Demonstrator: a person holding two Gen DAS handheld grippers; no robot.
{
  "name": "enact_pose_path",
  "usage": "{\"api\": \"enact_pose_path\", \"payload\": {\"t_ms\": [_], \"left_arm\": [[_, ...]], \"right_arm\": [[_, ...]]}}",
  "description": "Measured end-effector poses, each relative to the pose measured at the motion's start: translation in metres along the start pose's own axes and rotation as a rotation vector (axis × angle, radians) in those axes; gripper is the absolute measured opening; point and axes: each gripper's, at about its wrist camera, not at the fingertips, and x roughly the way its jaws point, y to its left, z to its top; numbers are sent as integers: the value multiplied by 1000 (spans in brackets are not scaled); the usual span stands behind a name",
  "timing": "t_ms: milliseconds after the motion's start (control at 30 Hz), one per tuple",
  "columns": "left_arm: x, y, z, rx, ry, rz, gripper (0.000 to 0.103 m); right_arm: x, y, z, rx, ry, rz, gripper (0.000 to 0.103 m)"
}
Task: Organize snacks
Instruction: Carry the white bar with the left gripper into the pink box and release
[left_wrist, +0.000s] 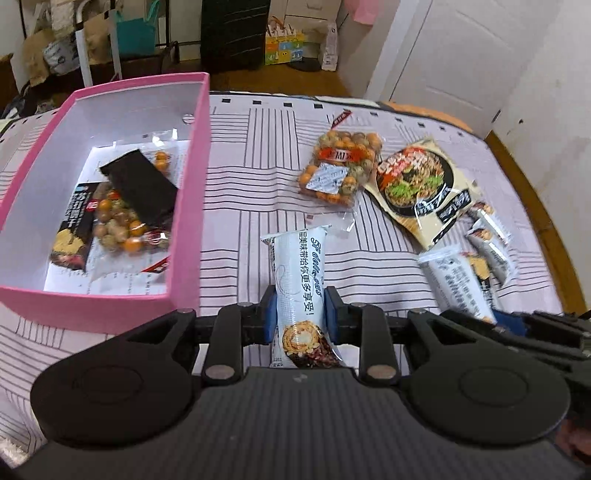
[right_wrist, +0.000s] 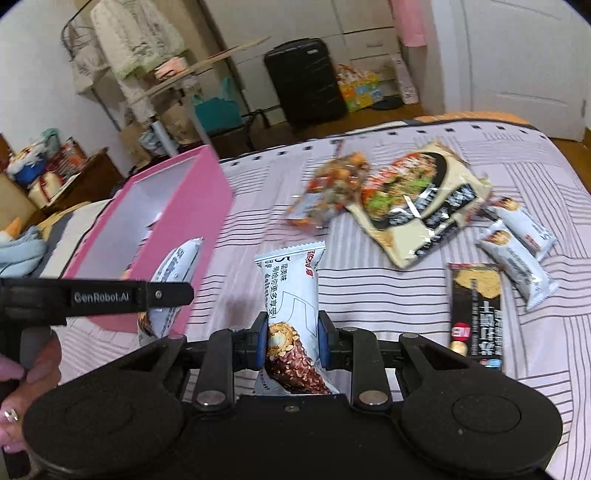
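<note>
My left gripper (left_wrist: 300, 314) is shut on a white snack bar (left_wrist: 299, 273), lifted off the bed just right of the pink box (left_wrist: 205, 147). The box holds a dark packet, a black bar and a bag of coated peanuts. My right gripper (right_wrist: 292, 339) is shut on a second white bar (right_wrist: 291, 291), which also hangs above the sheet. In the right wrist view the left tool's finger (right_wrist: 166, 293) and its bar (right_wrist: 173, 269) sit beside the pink box (right_wrist: 207, 206).
On the striped sheet (left_wrist: 258, 177) lie a peanut bag (left_wrist: 341, 168), a noodle packet (left_wrist: 421, 188), two small white bars (right_wrist: 517, 251) and a black bar (right_wrist: 476, 314). A person's hand (right_wrist: 22, 369) grips the left tool. A suitcase (right_wrist: 306, 81) stands beyond the bed.
</note>
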Motion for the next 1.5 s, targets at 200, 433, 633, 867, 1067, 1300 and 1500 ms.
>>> {"api": "enact_pose_path", "payload": {"t_ms": [200,433,633,867,1067,1300,1500], "left_arm": [[-39,16,3,-9,-24,-17,25],[-78,36,12,-4,-84,9,25],[-100,54,21,0,-124,43,25],[-87,86,34,-62,-126,58,25],[-49,122,48,-113,-99,128,25],[2,157,53,-153,-91,255,25],[26,179,47,-201,-42,232,25]], "right_arm": [[-12,37,15,-93,-8,92,30],[-26,82,47,-228,-26,187,30],[-20,113,72,-322,-23,242,30],[26,140,94,-380,-29,224,30],[85,154,100,-401,-14,274,30],[134,164,88,-414,32,276,30],[148,171,80,-430,79,238,30]]}}
